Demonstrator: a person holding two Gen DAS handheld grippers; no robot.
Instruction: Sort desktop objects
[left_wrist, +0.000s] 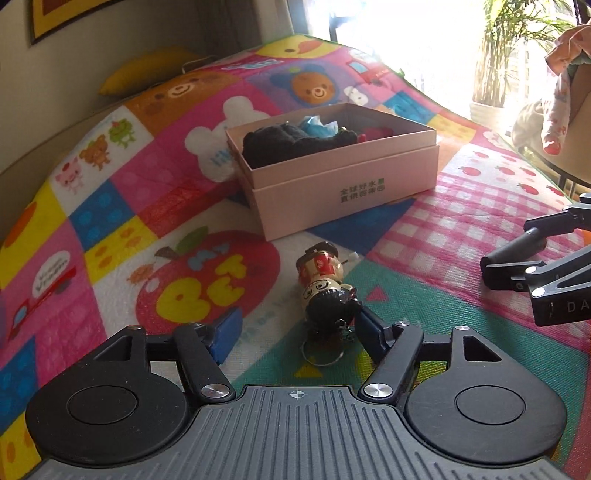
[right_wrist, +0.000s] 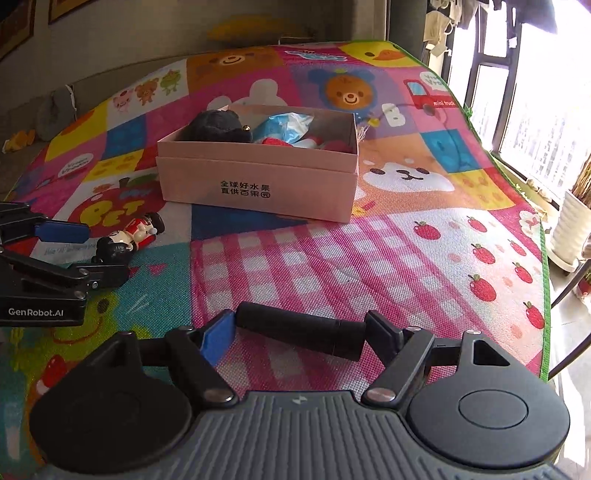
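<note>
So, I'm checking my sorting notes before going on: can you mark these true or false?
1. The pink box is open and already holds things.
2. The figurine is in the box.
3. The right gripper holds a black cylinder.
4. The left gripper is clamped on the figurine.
1. True: the pink box has no lid on, and a black plush item and other things lie inside.
2. False: the figurine lies on the mat in front of the box.
3. True: the black cylinder spans end to end between the pads of the right gripper.
4. False: the left gripper is open, with the figurine between its fingers, not pressed.
</note>
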